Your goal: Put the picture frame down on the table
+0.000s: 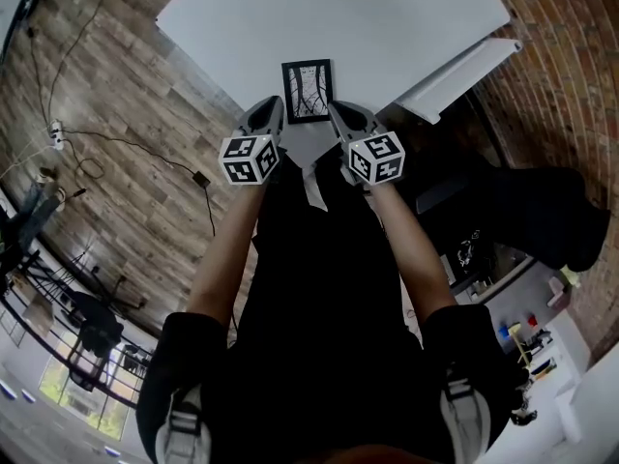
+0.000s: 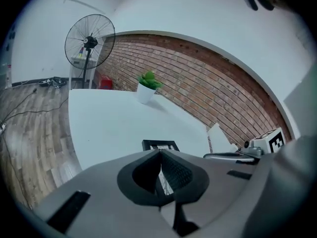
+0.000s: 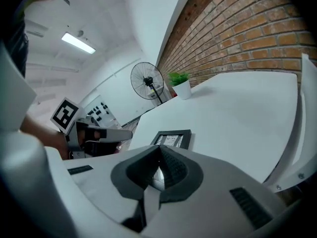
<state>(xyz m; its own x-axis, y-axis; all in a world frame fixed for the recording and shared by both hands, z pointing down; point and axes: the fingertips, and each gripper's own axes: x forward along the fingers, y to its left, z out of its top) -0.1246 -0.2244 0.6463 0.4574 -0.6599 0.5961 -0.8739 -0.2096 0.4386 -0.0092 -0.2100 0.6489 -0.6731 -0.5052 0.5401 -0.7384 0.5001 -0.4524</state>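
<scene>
A black picture frame [image 1: 307, 91] with a pale print lies flat on the white table [image 1: 387, 17], close to its near edge. Both grippers hover just short of the frame's near side, one at each corner. My left gripper [image 1: 273, 112] is shut, its tips touching with nothing between them; the frame [image 2: 159, 145] shows just beyond the left gripper's tips [image 2: 160, 154]. My right gripper [image 1: 338, 116] is shut and empty too, with the frame [image 3: 173, 138] ahead of the right gripper's tips [image 3: 159, 151].
A white potted plant [image 2: 147, 87] stands at the table's far side by the brick wall, and a standing fan [image 2: 89, 39] is on the floor beyond. A white panel [image 1: 459, 77] leans off the table's right edge. Cables [image 1: 126, 148] trail over the wooden floor at left.
</scene>
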